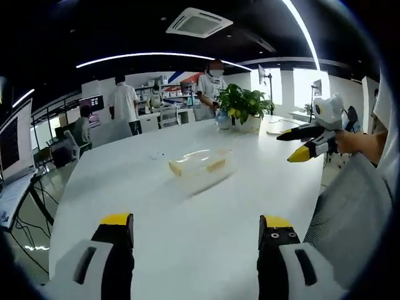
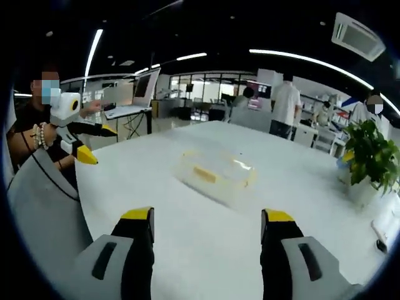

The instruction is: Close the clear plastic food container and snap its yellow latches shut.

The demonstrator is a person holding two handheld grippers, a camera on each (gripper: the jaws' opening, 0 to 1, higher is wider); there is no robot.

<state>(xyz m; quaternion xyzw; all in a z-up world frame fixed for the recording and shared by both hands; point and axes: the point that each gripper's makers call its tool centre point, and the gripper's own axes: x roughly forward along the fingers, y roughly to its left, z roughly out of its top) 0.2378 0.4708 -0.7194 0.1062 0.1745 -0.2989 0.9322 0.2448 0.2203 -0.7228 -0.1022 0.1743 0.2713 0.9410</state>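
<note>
Left gripper (image 1: 195, 228) low over the near part of the white table (image 1: 156, 250), jaws spread wide apart, nothing between them, yellow tips up. Right gripper (image 2: 207, 222) likewise above the table (image 2: 200, 250), jaws wide apart and empty.

Ahead of both, well apart from the jaws, the clear plastic container (image 1: 200, 164) resting on the tabletop toward the middle, lid lying over the box; whether fully seated, impossible to tell. Yellow latches (image 1: 177, 167) visible at its ends in the left gripper view; one yellow latch (image 2: 206, 174) on the near side of the container (image 2: 215, 172) in the right gripper view. Snapped down or loose, cannot tell.

At the right edge of the left gripper view, the other gripper (image 1: 306, 144), yellow-tipped jaws parted, held in a hand (image 1: 353, 142) off the table's edge. At the left of the right gripper view, the opposite gripper (image 2: 84, 147) above a grey chair back (image 2: 37, 200).

Farther out: a potted plant (image 1: 242, 105) at the far end of the table, seen too in the right gripper view (image 2: 369, 159). Beyond that, several people (image 1: 125, 103) standing among office desks, a ceiling air vent (image 1: 199, 22) overhead.
</note>
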